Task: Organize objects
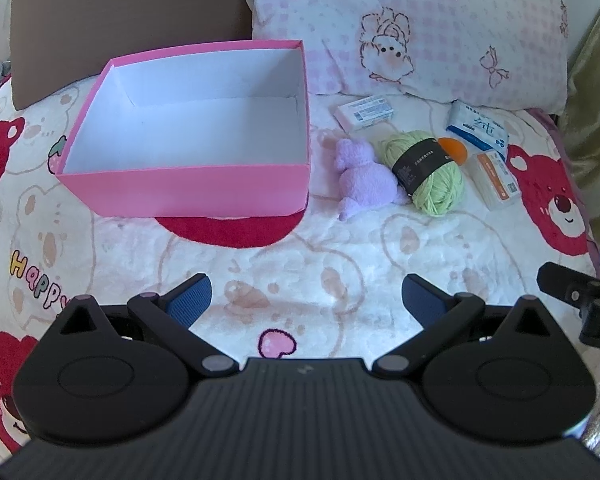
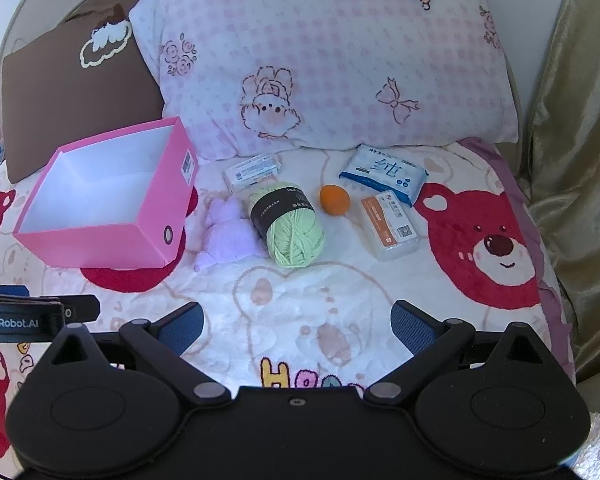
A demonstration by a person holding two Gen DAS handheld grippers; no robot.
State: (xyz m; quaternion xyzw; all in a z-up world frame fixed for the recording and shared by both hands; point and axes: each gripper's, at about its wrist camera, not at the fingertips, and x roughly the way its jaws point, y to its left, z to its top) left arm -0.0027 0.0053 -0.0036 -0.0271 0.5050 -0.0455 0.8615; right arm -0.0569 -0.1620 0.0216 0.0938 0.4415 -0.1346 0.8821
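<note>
Right wrist view showed the loose items lying ahead of the right gripper (image 2: 296, 328), whose fingers stood spread wide and empty; the green yarn ball (image 2: 294, 226) sat nearest, straight ahead, its long axis slanting from upper left to lower right, with the lilac plush toy (image 2: 226, 234) touching its left side. Left of them stood the empty pink box (image 2: 100, 236), ahead of the left gripper (image 1: 306, 300), equally released and tilted down over the blanket (image 1: 320, 240), so the right hand seemed better placed for the yarn
</note>
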